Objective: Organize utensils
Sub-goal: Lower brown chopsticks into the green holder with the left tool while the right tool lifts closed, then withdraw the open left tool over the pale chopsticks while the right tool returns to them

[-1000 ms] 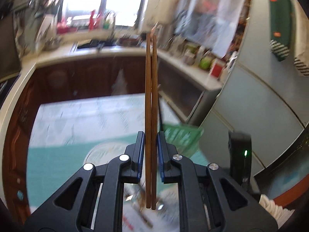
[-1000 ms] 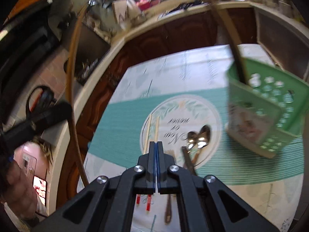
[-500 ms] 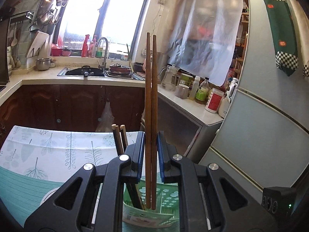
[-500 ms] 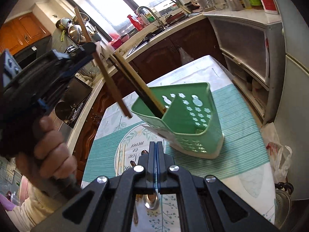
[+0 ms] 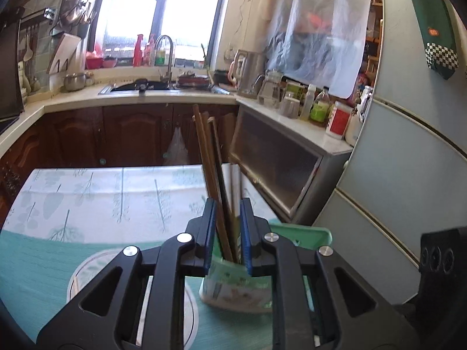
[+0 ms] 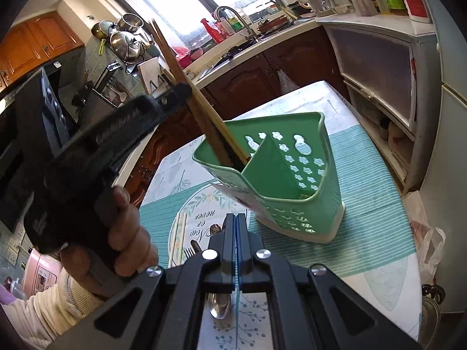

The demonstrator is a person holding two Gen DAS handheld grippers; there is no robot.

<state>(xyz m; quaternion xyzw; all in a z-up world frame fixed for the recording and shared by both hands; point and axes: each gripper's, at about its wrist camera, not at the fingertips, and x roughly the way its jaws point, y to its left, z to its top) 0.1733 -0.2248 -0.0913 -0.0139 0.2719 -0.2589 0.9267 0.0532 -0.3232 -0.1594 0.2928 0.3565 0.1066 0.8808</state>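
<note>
A green perforated utensil holder [image 6: 294,175] stands on the teal placemat; its rim also shows in the left wrist view [image 5: 303,233]. Several brown chopsticks [image 5: 210,157] lean in its left compartment, also in the right wrist view [image 6: 204,116]. My left gripper [image 5: 227,227] stands open just above the holder with the chopsticks between its jaws, not clamped. It shows from the side in the right wrist view [image 6: 175,93]. My right gripper [image 6: 236,227] is shut and empty, low over the table before the holder. A pale chopstick pair [image 6: 178,233], a fork [image 6: 191,252] and spoons [image 6: 220,306] lie on the mat.
The table [image 5: 102,186] carries a leaf-print cloth and a round printed mat [image 6: 204,218]. A fridge [image 5: 408,175] stands to the right, a low cabinet [image 5: 280,169] behind the table. Kitchen counter with sink [image 5: 140,87] runs along the back.
The brown chopsticks slid down out of my left gripper into the holder's left compartment, and the left jaws opened. My right gripper stayed shut and nearly still.
</note>
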